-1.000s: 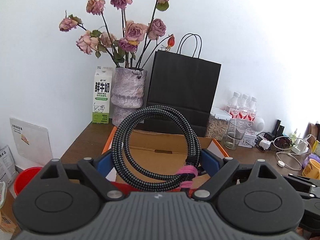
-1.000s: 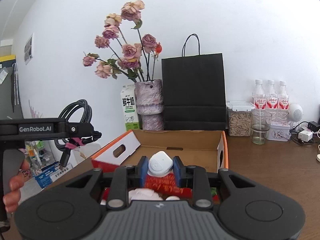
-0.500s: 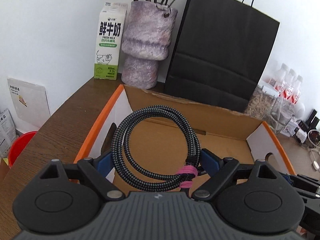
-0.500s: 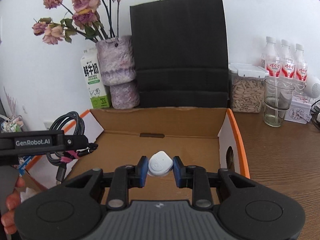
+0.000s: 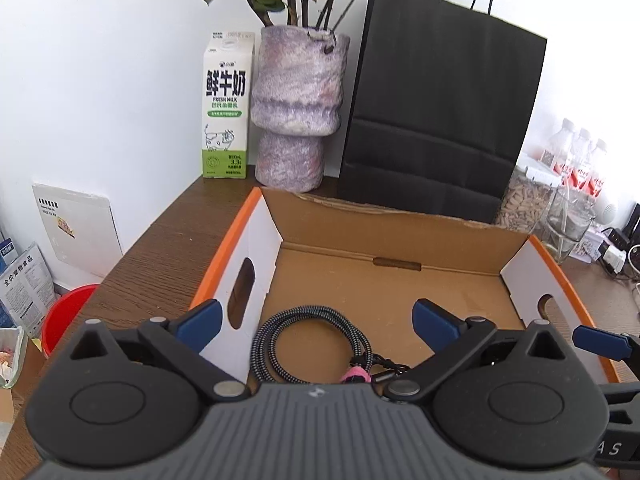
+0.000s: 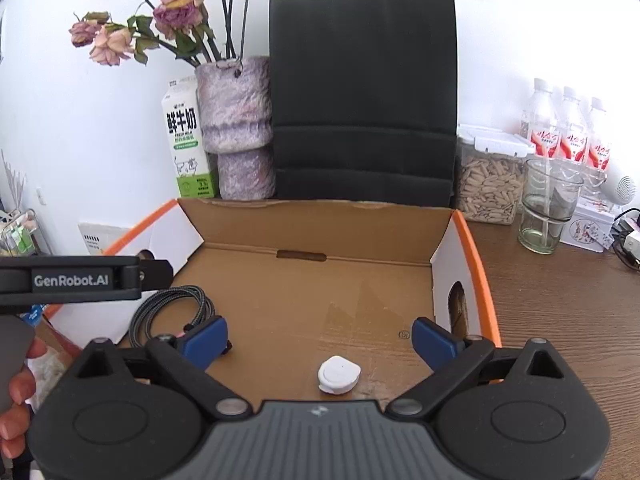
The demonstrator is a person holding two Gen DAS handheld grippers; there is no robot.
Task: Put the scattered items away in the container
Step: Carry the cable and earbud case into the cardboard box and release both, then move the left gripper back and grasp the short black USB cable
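- Left wrist view: the left gripper [image 5: 316, 322] hangs wide open with nothing between its blue pads, poised over the near left part of the cardboard box [image 5: 256, 248].
- The braided cable [image 5: 308, 346] lies coiled flat on the box floor by the left wall, its pink tie [image 5: 354, 376] toward the near side, clear of both pads.
- The box sits on the wooden tabletop [image 5: 168, 232] toward its back edge, just in front of the black paper bag [image 5: 440, 120] and the vase [image 5: 298, 108].
- Right wrist view: the right gripper [image 6: 320, 336] is spread just as wide, gripping nothing, over the near middle of the box.
- The white puck-shaped gadget [image 6: 339, 374] rests on the box floor between and just below the pads, touching neither.
- Both pieces read as delivered, so this looks like the release step of a drop-off.
- Next, I'd judge, both grippers lift straight up clear of the walls and go after whatever loose items remain outside; none show in either view.
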